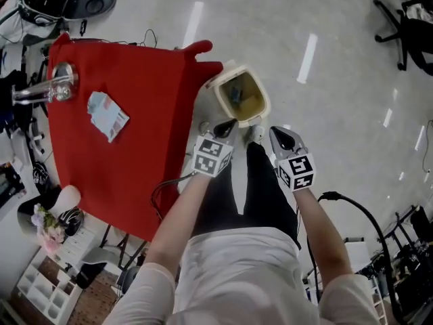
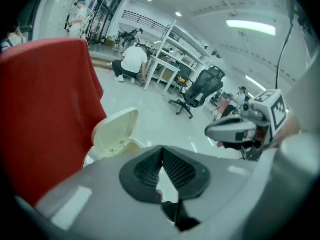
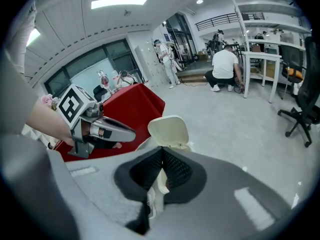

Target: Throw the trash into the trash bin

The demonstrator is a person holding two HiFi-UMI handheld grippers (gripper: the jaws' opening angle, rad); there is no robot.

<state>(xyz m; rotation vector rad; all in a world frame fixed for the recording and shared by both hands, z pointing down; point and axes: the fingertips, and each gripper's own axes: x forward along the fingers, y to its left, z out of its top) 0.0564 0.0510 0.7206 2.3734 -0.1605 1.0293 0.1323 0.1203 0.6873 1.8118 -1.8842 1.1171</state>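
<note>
The cream trash bin (image 1: 218,95) stands on the floor at the red table's (image 1: 142,154) right corner, its lid up and a yellowish liner showing inside. My left gripper (image 1: 230,122) hovers just in front of the bin, its jaws shut with nothing between them. My right gripper (image 1: 276,133) hangs beside it to the right, also shut and empty. A crumpled light-blue packet (image 1: 108,116) lies on the red cloth. In the left gripper view the raised lid (image 2: 116,131) shows beyond my closed jaws (image 2: 161,149). From the right gripper (image 3: 161,149), the lid (image 3: 168,130) sits straight ahead.
A shiny metal vessel (image 1: 51,87) stands at the table's left edge. Cables and a black hose (image 1: 358,215) lie on the floor near my legs. Office chairs (image 1: 413,26) (image 2: 200,91) and people at desks are farther off. A white shelf (image 1: 47,276) is at lower left.
</note>
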